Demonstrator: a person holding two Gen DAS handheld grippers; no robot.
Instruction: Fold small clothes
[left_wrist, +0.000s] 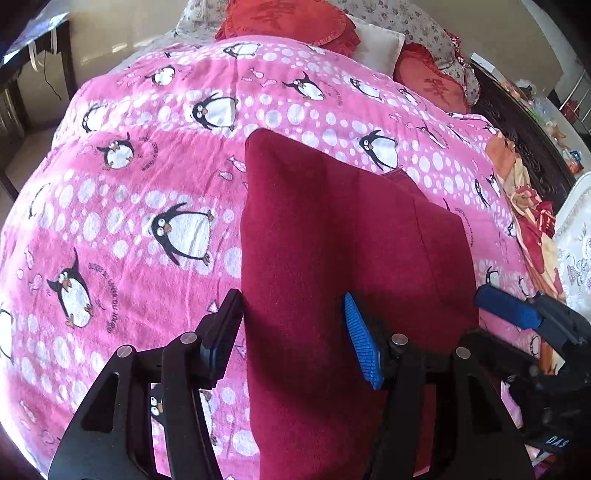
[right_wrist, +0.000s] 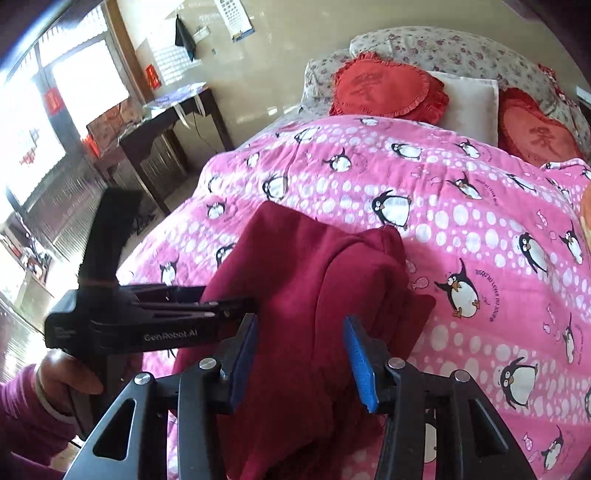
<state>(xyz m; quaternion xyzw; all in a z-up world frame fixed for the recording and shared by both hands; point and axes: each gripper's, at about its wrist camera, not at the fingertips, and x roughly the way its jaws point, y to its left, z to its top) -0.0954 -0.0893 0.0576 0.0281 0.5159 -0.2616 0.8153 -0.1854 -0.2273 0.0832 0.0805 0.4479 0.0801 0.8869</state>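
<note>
1. A bed filled both views, covered by a pink fleece blanket (left_wrist: 155, 177) printed with penguins, white dots and small fish; its pile looked soft and slightly rumpled.
2. In the right wrist view the room showed at the upper left: bright windows, a cream wall with a hanging calendar (right_wrist: 234, 18), and a dark wooden desk (right_wrist: 162, 125) carrying papers and a box.
3. At the top of the frames lay a floral quilt (right_wrist: 443, 44), two red heart-shaped cushions with frilled edges (right_wrist: 384, 92), and a white pillow (right_wrist: 469, 99) between them.
4. Along the right edge of the left wrist view sat crumpled orange and red bedding (left_wrist: 532, 214), with dark carved wood behind it.
5. The maroon garment (left_wrist: 332, 229), a thick, felt-like knit, lay in the lower centre of both frames on the blanket, partly folded with a raised, bunched layer on its right side.
6. The left gripper (left_wrist: 295, 339) stood open, its fingers spread wide over the garment's near left part, the left one at the cloth's edge, holding nothing.
7. The right gripper (right_wrist: 301, 363) was also open, its blue ribbed pads either side of the garment's near fold; no grip showed.
8. The left tool's black body crossed the left of the right wrist view, hiding part of the garment, and the person's hand (right_wrist: 66, 380) in a purple sleeve held its handle.
</note>
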